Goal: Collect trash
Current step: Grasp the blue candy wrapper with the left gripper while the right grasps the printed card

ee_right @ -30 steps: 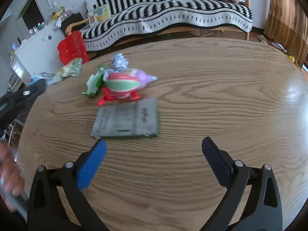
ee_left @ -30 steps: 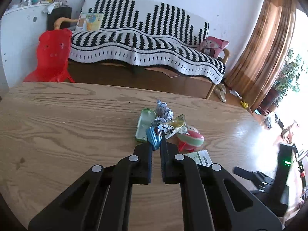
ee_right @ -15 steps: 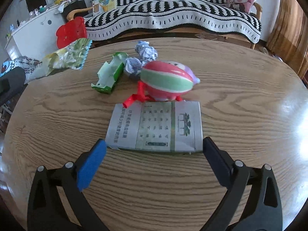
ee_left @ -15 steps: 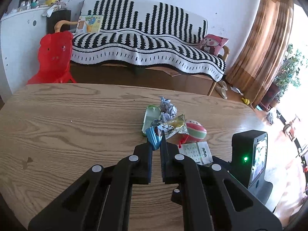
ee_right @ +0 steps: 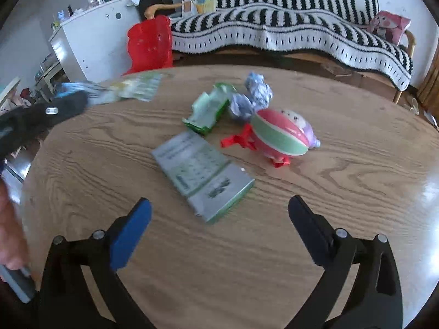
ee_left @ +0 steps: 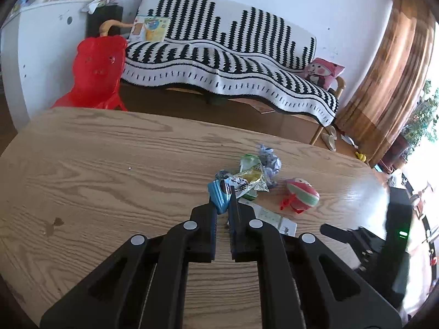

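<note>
My left gripper (ee_left: 223, 200) is shut on the blue end of a yellow-green snack wrapper (ee_left: 247, 181) and holds it above the wooden table (ee_left: 109, 178). In the right wrist view the same wrapper (ee_right: 134, 89) appears blurred at the upper left. My right gripper (ee_right: 218, 205) stands open, just short of a flat grey-green packet (ee_right: 203, 181) that lies diagonally. Beyond the packet lie a red-and-green round package (ee_right: 277, 134), a green wrapper (ee_right: 210, 107) and two crumpled foil balls (ee_right: 259, 90).
Behind the oval table stand a red plastic chair (ee_left: 96, 68), a black-and-white striped sofa (ee_left: 225, 63) and a white cabinet (ee_right: 90, 38). A brown curtain (ee_left: 389, 76) hangs at the right. A person's hand (ee_right: 11, 233) shows at the left edge.
My right gripper closed in on the grey-green packet and rolled, so the packet now lies diagonally. My left gripper drifted sideways with the wrapper still in it.
</note>
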A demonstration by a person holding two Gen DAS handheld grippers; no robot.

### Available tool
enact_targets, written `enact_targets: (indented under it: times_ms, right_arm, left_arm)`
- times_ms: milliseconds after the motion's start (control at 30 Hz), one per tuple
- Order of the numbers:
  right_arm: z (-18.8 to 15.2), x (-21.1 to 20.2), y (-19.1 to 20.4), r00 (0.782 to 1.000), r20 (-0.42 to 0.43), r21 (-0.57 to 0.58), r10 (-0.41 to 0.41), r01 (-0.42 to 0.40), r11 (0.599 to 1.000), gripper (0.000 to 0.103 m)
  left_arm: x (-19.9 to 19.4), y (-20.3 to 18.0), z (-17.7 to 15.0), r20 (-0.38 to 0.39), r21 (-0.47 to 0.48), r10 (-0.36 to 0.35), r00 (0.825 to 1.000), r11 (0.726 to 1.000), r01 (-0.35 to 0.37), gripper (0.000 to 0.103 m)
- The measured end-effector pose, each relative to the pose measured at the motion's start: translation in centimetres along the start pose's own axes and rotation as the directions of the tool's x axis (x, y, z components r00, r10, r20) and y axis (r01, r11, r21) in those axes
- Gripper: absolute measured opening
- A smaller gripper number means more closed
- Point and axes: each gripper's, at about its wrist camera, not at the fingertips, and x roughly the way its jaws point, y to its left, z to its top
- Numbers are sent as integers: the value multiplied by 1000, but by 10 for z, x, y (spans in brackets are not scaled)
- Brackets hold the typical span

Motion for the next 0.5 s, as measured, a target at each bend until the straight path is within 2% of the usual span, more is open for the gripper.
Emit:
enact_targets:
  times_ms: [200, 300, 333, 367, 433, 500]
  right_arm:
    - [14, 39, 15, 997, -66, -151, 34, -44, 988, 97]
    - [14, 48, 27, 998, -55, -226, -27, 14, 974, 97]
    - [15, 49, 29, 998, -53, -226, -17, 5, 974, 91]
    - [14, 46, 30, 999, -42, -226, -17, 7, 974, 68]
    - [12, 40, 30, 999, -54, -203, 8, -18, 979, 62]
    - [4, 26, 29, 997, -67, -199, 27, -39, 979, 61]
  left_arm:
    - [1, 5, 1, 0, -7, 9, 1000, 1000, -9, 6]
    - [5, 4, 2, -3, -8, 9, 1000, 1000, -10, 6]
    - [6, 3, 2, -4, -7, 9, 1000, 1000, -10, 6]
    - [6, 3, 2, -4, -8, 8, 1000, 1000, -8, 6]
    - [7, 1, 2, -8, -8, 5, 1000, 1000, -5, 6]
    - [7, -2, 2, -11, -10, 1, 1000, 1000, -1, 6]
